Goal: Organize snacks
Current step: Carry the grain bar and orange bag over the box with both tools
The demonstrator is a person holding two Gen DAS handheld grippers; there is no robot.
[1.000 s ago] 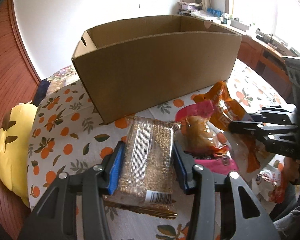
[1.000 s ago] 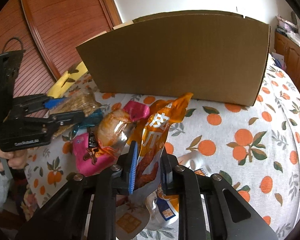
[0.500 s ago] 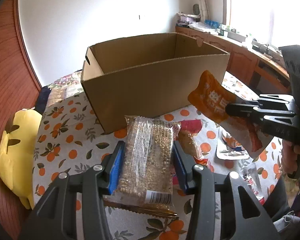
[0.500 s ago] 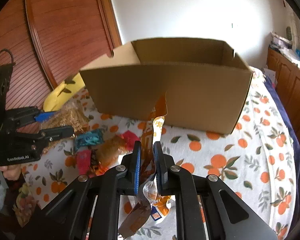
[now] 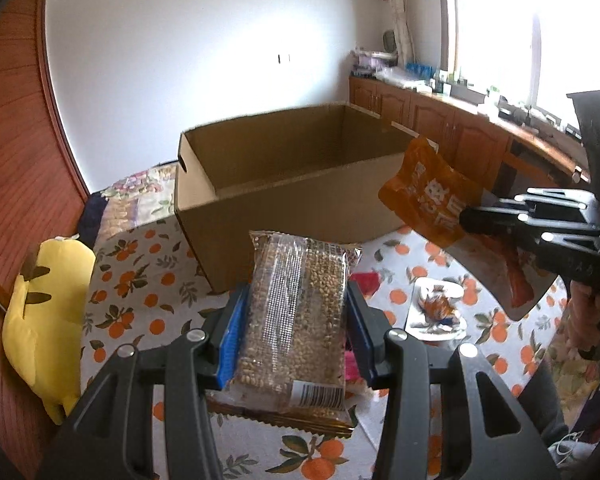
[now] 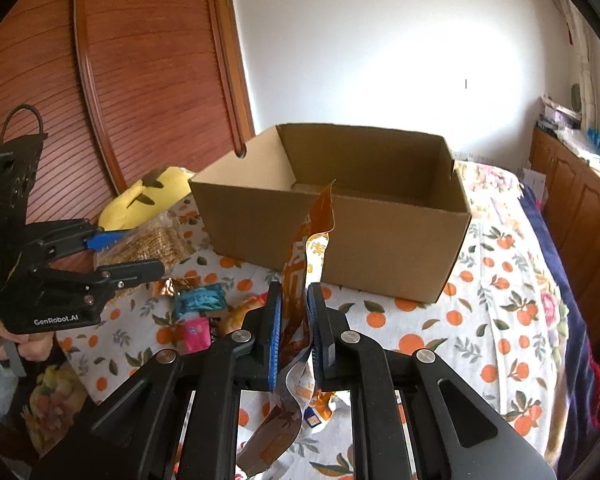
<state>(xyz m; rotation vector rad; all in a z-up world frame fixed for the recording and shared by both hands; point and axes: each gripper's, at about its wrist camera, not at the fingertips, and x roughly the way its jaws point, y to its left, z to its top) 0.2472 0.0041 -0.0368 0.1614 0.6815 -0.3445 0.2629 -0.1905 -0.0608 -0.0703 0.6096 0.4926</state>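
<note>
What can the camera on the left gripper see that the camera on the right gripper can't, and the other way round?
Only the left wrist view shows the bright window and the white snack packet with a dark picture lying on the cloth.

Only the right wrist view shows the small teal wrapped snack and the ribbed wooden door.

Both show the open brown cardboard box, the yellow plush toy, the left gripper shut on the clear pack of brown grain bars, and the right gripper shut on the orange foil snack bag.

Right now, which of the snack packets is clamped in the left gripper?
The clear grain-bar packet, lifted in the left gripper; the orange packet hangs from the right gripper.
</note>
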